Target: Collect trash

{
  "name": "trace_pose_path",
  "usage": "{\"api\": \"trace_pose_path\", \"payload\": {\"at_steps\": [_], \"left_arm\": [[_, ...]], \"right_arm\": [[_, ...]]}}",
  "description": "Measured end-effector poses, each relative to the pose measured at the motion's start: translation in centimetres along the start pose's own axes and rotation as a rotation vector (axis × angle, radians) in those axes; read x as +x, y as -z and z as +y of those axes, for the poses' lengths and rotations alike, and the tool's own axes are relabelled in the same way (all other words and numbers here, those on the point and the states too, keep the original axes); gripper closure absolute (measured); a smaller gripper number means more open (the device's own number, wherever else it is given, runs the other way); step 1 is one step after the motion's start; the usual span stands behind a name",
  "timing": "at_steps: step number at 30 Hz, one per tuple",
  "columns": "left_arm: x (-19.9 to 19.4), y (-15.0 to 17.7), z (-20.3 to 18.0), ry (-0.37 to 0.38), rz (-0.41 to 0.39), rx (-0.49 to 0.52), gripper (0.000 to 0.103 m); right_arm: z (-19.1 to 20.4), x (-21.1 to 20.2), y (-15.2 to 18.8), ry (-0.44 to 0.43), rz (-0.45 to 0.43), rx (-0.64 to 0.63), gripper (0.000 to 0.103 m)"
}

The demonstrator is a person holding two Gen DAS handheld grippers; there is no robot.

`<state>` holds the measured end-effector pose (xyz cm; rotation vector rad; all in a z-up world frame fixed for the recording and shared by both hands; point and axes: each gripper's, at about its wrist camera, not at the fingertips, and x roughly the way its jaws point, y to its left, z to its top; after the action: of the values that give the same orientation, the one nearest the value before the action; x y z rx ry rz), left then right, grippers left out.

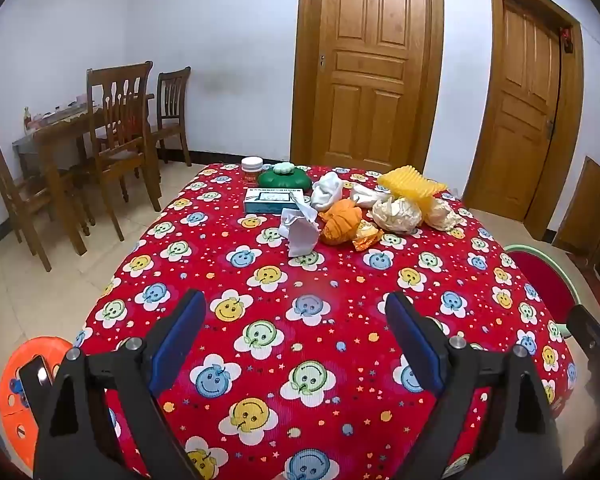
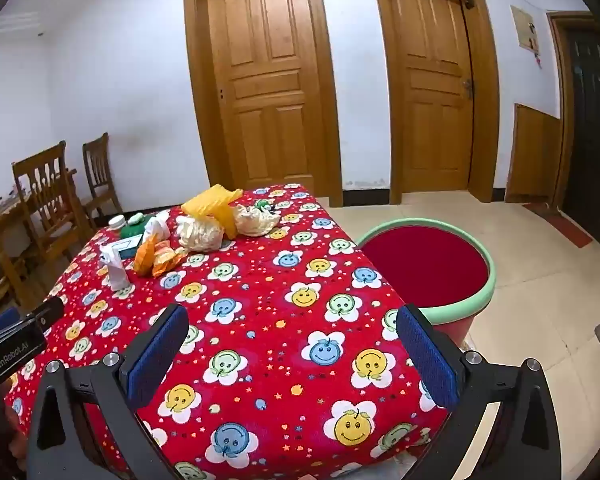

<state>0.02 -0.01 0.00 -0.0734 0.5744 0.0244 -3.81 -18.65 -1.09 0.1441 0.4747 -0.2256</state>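
A heap of trash lies at the far end of the red smiley-face tablecloth [image 1: 284, 304]: a white paper bag [image 1: 300, 232], an orange wrapper [image 1: 340, 222], crumpled cream paper [image 1: 396, 214], yellow corrugated foam [image 1: 410, 184] and a white cloth wad [image 1: 327, 191]. The right wrist view shows the same heap: the yellow foam [image 2: 214, 204], cream paper [image 2: 200, 234], orange wrapper [image 2: 150, 254]. My left gripper [image 1: 296, 332] stands open over the near cloth, nothing between its blue pads. My right gripper [image 2: 292, 350] is open too, near the table's right corner.
A teal box [image 1: 270, 200], a green lidded dish [image 1: 285, 178] and a white jar [image 1: 252, 169] sit behind the heap. A red bin with a green rim [image 2: 428, 268] stands right of the table. An orange stool [image 1: 24, 392] with a phone is at left. Wooden chairs [image 1: 116, 136] are beyond.
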Motion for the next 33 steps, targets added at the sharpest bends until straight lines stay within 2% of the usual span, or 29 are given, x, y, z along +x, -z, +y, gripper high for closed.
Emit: {"api": "trace_pose_path", "payload": {"at_steps": [33], "left_arm": [[-0.02,-0.01,0.04,0.001,0.009,-0.002,0.012]], "right_arm": [[-0.51,0.35,0.36,0.002,0.03,0.015,0.0]]}}
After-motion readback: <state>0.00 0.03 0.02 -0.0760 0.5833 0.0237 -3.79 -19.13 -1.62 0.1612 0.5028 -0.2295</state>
